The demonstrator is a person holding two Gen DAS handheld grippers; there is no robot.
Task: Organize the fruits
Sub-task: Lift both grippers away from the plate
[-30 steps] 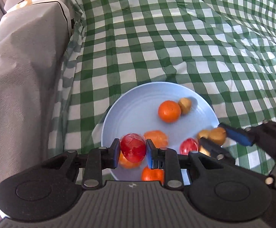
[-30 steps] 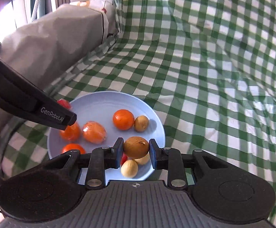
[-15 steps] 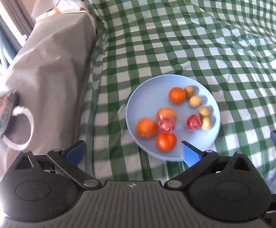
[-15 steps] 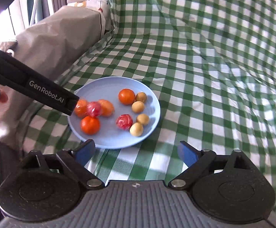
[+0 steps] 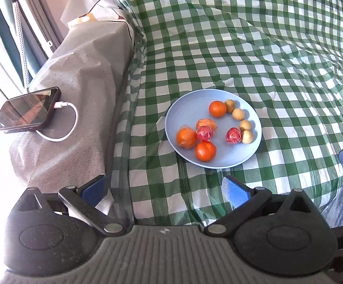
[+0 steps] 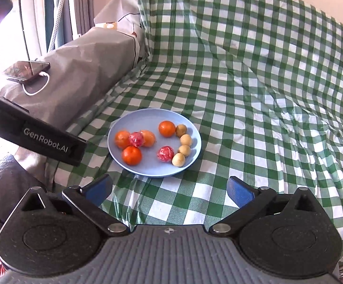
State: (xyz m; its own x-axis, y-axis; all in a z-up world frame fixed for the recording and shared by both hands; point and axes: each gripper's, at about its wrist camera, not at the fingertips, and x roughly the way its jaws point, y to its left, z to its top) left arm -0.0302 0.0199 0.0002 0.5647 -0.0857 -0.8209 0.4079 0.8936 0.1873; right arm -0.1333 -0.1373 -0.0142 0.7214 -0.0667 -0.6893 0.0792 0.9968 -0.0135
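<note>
A light blue plate [image 5: 221, 161] lies on the green checked cloth, also in the right wrist view [image 6: 147, 170]. On it lie several oranges [image 5: 186, 137] [image 6: 131, 155], two red wrapped fruits [image 5: 234, 135] [image 6: 165, 153] and several small tan fruits [image 5: 247, 136] [image 6: 178, 159] in a curved row on its right side. My left gripper [image 5: 166, 189] is open and empty, well back from the plate. My right gripper [image 6: 169, 188] is open and empty, just short of the plate's near rim. The left gripper's body [image 6: 36, 137] shows at the left of the right wrist view.
A grey covered armrest [image 5: 81, 75] runs along the left, with a phone [image 5: 27, 110] and its white cable [image 5: 62, 127] on it. The checked cloth [image 6: 266, 94] rises at the back and right. Curtains stand at the far left.
Both grippers let go of their fruit onto the plate, the left a red wrapped fruit, the right a tan one. Both opened wide and pulled back and up from the plate.
</note>
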